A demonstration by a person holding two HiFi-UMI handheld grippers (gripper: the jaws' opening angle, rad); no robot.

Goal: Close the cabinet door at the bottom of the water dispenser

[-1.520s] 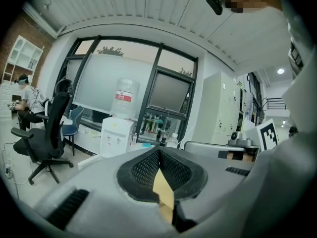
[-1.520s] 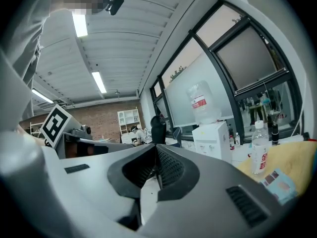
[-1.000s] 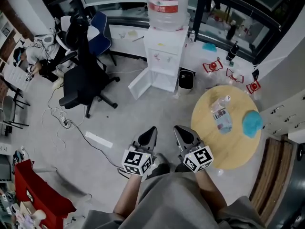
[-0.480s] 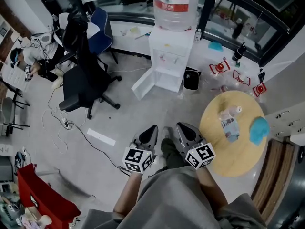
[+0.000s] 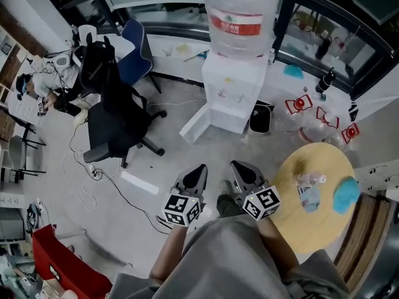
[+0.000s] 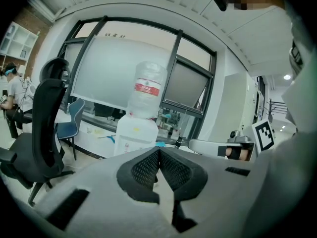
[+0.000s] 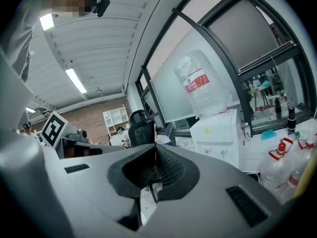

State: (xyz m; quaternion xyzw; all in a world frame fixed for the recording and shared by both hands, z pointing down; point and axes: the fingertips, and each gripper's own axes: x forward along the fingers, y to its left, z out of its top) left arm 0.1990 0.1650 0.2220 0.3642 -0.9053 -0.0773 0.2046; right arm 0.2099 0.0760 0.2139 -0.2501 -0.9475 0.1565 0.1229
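Well, looks like the approach: left tool (image 5: 197, 169) and right tool (image 5: 237, 167) pressed together, empty, well short of the open cabinet door (image 5: 198, 125); next, push it shut

light: even, dim indoor | source: ceiling strip lights (image 7: 75, 80) | edges: fisheye warp, dark vignette | focus: sharp

Grey concrete floor (image 5: 187, 161) carries: white water dispenser (image 5: 232, 92), black swivel office chair (image 5: 115, 126), small black bin (image 5: 260, 118), round wooden table (image 5: 299, 223), white flat strip (image 5: 140, 182).
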